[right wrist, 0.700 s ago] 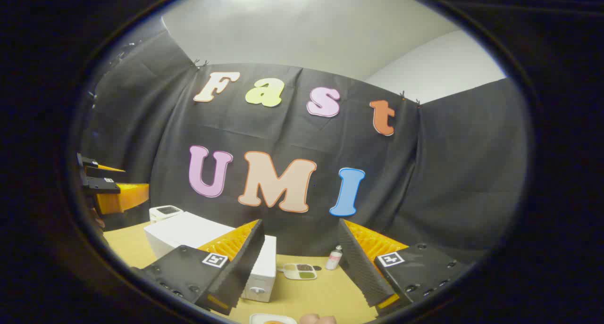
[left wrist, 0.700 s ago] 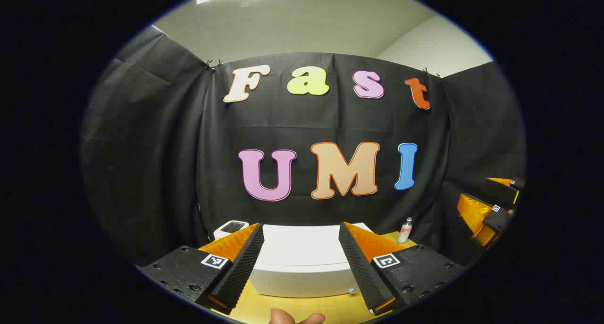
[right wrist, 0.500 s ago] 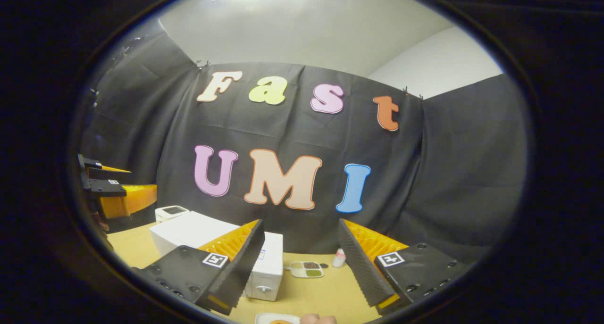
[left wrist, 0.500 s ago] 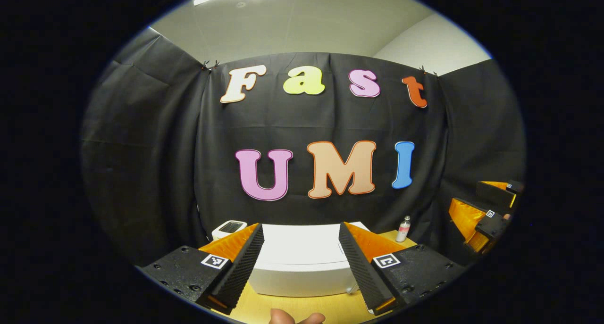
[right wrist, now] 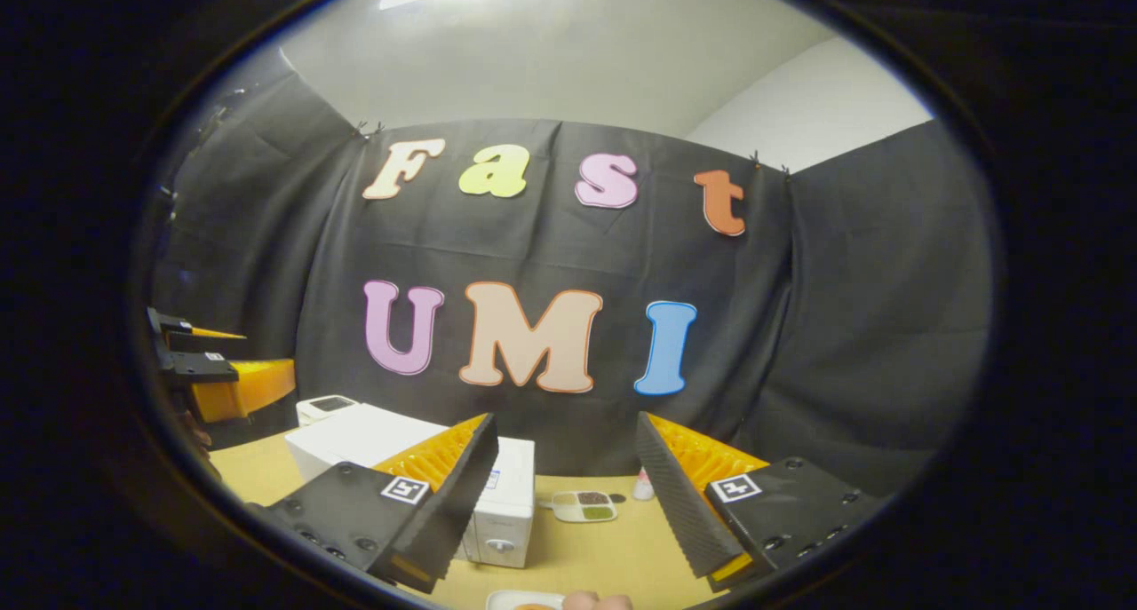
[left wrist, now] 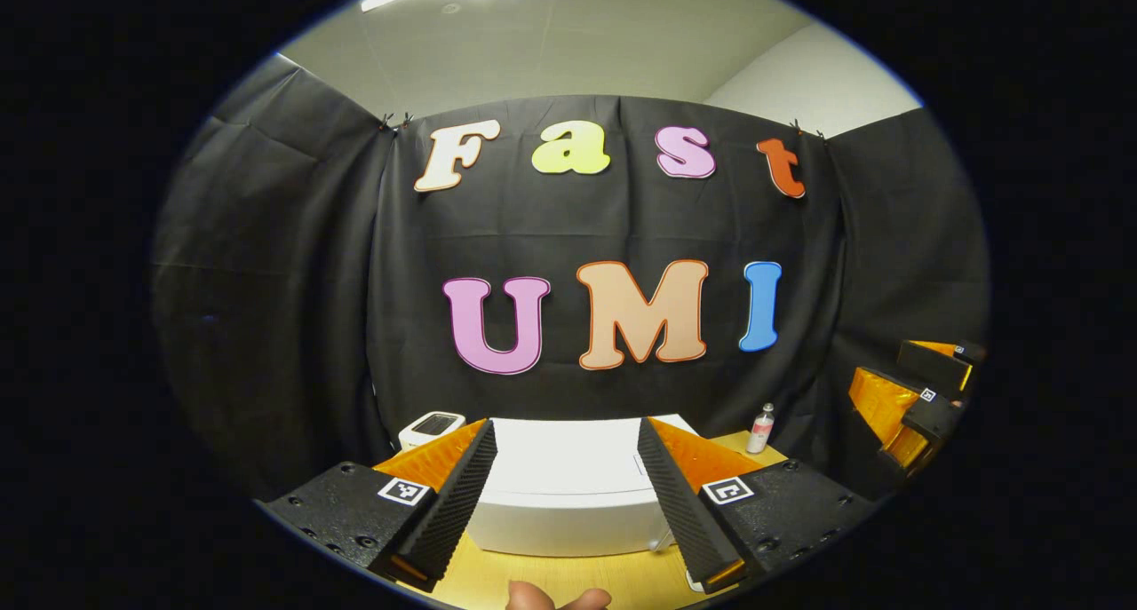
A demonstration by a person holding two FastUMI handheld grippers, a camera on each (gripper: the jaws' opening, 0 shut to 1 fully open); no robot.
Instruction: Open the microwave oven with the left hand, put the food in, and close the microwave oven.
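Observation:
The white microwave (left wrist: pixel 568 503) stands on the wooden table straight ahead of my left gripper (left wrist: pixel 565 427), door shut. The left gripper hovers above and in front of it, open, nothing between its fingers. In the right gripper view the microwave (right wrist: pixel 355 434) sits to the left, its knob side facing me. My right gripper (right wrist: pixel 566 419) is open and holds nothing. A white plate with orange food (right wrist: pixel 522 601) peeks in at the bottom edge, below the right gripper. Each gripper also shows far off in the other's view: the right gripper (left wrist: pixel 915 395) and the left gripper (right wrist: pixel 218 372).
A small white device (left wrist: pixel 433 425) stands behind the microwave on its left. A small bottle (left wrist: pixel 761 428) and a divided dish (right wrist: pixel 584 506) with dark and green contents sit to the microwave's right on the wooden table (right wrist: pixel 622 552). A fingertip (left wrist: pixel 555 598) shows at the bottom.
The right gripper view has swung slightly, so the microwave and the divided dish sit further right in it. The left gripper has hardly moved. Both grippers stay open.

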